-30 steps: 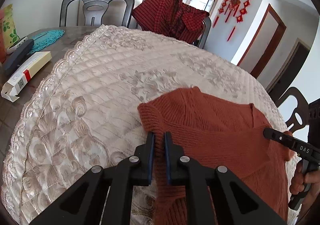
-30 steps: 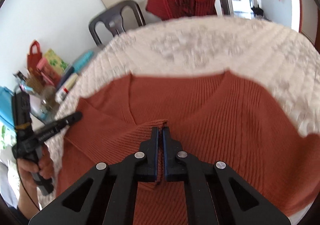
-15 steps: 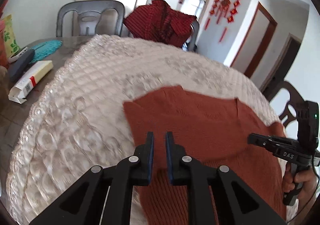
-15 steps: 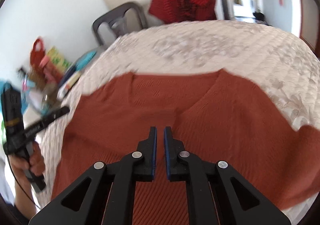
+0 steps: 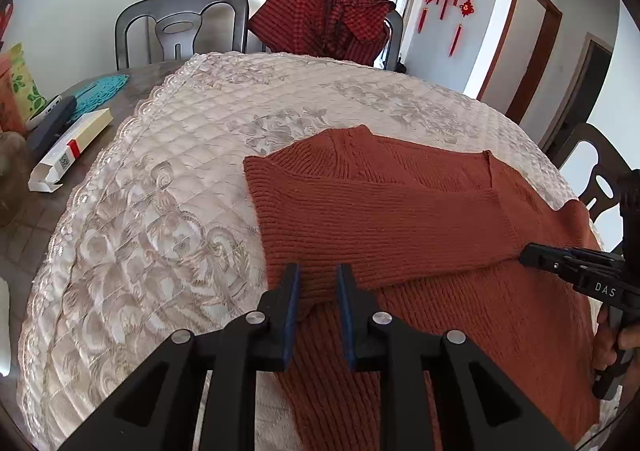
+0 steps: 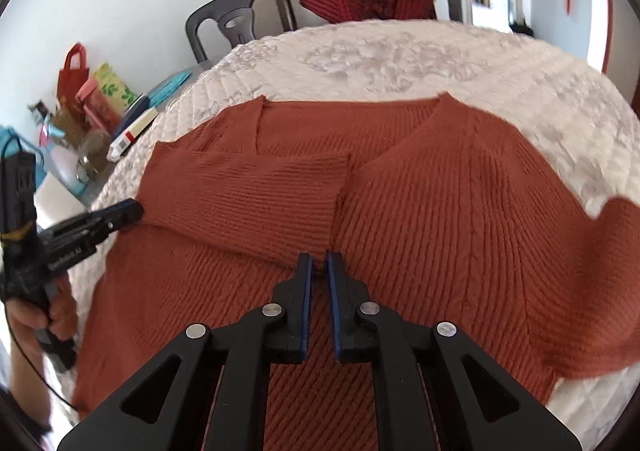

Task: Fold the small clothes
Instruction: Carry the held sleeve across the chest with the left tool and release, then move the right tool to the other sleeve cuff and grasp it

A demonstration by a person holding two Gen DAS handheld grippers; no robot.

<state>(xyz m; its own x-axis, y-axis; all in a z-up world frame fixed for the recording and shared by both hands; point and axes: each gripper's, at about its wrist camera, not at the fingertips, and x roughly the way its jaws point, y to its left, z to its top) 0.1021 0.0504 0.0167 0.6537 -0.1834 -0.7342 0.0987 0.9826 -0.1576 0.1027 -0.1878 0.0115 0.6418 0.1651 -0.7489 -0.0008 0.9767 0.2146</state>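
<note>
**Sweater: one sleeve folded across, the other lies out past the right gripper**

The rust-orange knit sweater (image 6: 420, 187) lies flat, V-neck away from the person, on the quilted cream table cover (image 5: 168, 179). One sleeve (image 6: 256, 199) is already laid across the chest, its long axis running side to side, with its cuff end stopping near the middle of the body just ahead of the right gripper (image 6: 317, 267). The other sleeve (image 6: 616, 243) is not yet folded: in the right wrist view it trails off toward 3 o'clock, over the edge of the cover.

The right gripper hangs over the middle of the body, its blue-padded fingers a narrow gap apart with nothing between them; the folded cuff sits at about 11 o'clock from the tips. The left gripper (image 5: 318, 279) has its fingers wider apart, also empty, poised over the lower edge of the folded sleeve, which stretches from the tips toward 2 o'clock.

My judgement: the next move turns on the loose sleeve. It lies on the right gripper's side and well away from the left, so the right hand is the natural one to reach out toward 3 o'clock, pinch the cuff and carry it back across the chest, parallel to the first sleeve. The left could steady the fold meanwhile.
</note>
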